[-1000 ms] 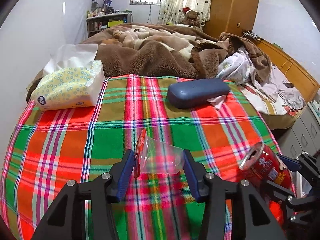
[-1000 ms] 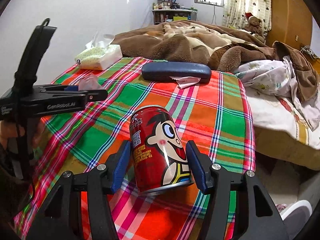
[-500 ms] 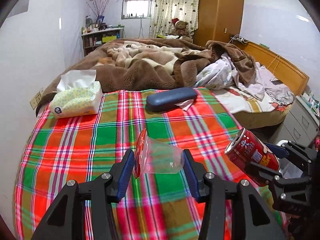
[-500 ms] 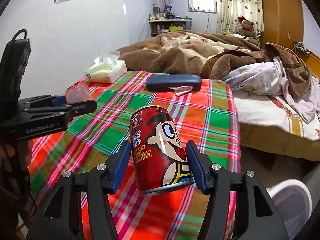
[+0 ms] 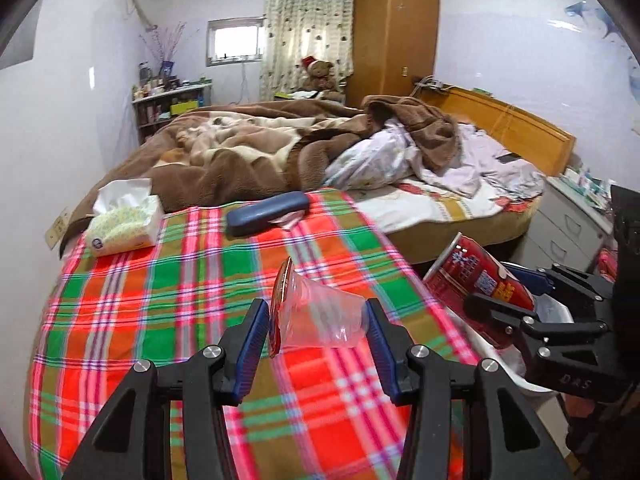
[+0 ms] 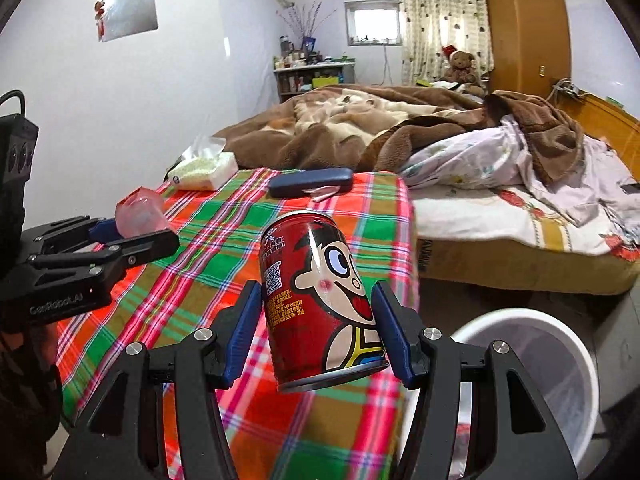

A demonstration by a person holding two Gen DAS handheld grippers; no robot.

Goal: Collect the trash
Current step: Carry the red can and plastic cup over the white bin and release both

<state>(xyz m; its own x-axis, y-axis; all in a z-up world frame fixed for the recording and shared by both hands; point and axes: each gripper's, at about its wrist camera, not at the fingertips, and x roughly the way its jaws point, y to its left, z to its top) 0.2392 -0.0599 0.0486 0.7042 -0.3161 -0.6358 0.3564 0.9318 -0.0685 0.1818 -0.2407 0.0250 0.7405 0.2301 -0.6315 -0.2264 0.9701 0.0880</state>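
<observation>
L tongs (image 5: 316,330) clamp a clear cup (image 5: 320,316) sideways; R tongs (image 6: 316,320) grip a red can (image 6: 320,300). Bin (image 6: 560,344) below R, partly hidden by its arm.

bin (image 6: 520,316) mouth open | plaid table edge (image 6: 404,240) beside, maybe touching

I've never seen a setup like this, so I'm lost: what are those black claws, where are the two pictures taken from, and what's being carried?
No robot here: a person holds two hand-held grippers, each with a camera looking along its fingers. The left gripper is closed on a clear plastic cup; the right gripper is closed on a red drink can. Below lies a plaid cloth with a tissue pack and a blue case. A white bin stands beside it, probably for the trash.
</observation>
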